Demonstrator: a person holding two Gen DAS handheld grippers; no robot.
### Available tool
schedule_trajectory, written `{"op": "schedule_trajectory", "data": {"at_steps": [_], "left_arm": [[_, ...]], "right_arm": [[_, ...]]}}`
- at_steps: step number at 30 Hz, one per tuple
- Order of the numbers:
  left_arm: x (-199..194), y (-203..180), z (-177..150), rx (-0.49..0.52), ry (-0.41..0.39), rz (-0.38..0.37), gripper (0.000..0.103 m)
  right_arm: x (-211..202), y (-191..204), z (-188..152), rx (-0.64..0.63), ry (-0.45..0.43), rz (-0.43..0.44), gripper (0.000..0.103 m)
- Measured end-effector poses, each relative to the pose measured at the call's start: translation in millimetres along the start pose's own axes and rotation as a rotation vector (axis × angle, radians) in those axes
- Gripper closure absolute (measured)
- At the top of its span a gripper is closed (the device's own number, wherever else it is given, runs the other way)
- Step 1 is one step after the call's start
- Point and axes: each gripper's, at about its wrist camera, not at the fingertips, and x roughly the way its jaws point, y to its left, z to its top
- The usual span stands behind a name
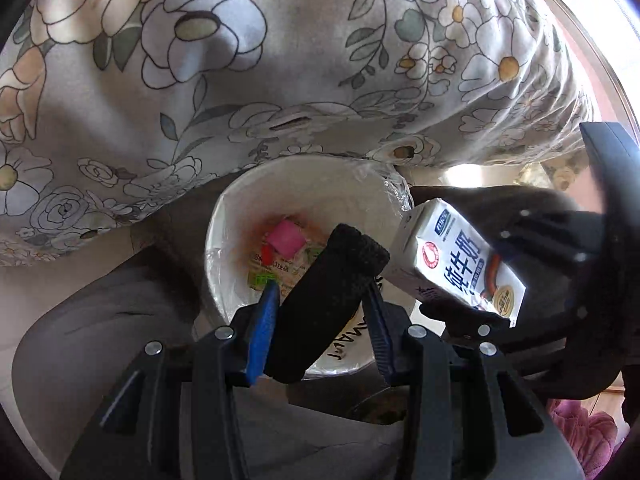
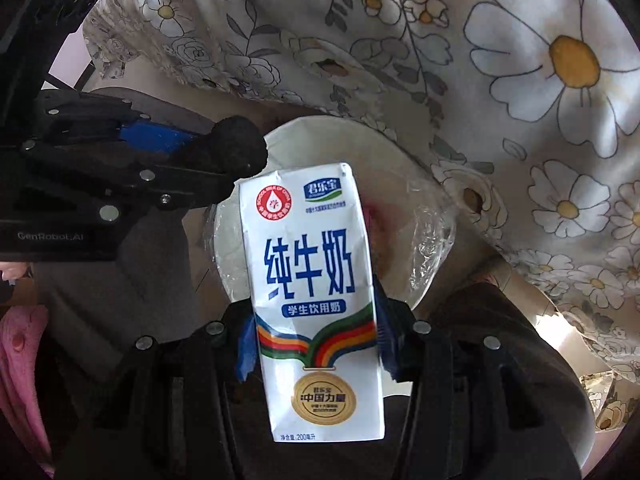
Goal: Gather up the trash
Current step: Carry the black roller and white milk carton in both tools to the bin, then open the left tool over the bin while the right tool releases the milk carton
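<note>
The left gripper pinches a black cylinder between its blue pads; the cylinder stands tilted, its rough top end leaning toward one o'clock over the mouth of a white waste bin. The bin, lined with a clear plastic bag, sits at the centre of the left wrist view, directly below both tools. At its bottom lie a pink scrap and a printed green-and-white wrapper.

The right gripper clamps a white milk carton by its sides, blue pads pressed against both edges. The carton stands upright along the fingers, its blue lettering facing the camera and its top end pointing to twelve o'clock above the bin's rim. In the left wrist view the same carton appears at three o'clock, just beside the cylinder's top end.

A floral bedsheet hangs down behind the bin, filling the frame from nine to two o'clock. Pink fabric shows at five o'clock.
</note>
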Motion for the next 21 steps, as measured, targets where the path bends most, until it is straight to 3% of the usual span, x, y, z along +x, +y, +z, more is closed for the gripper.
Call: {"op": "schedule_trajectory", "data": {"at_steps": [12,21], "left_arm": [[71.5,16.4,14.3,-0.113,0.084,-0.03,0.059],[112.6,35.8,21.4,-0.221,0.13,-0.077,0.058]], "right_arm": [[80.4,-24.5,17.8,0.155,0.124,0.018,0.054],[123.5,-47.0,23.4,0.273,0.159,0.058,0.054]]}}
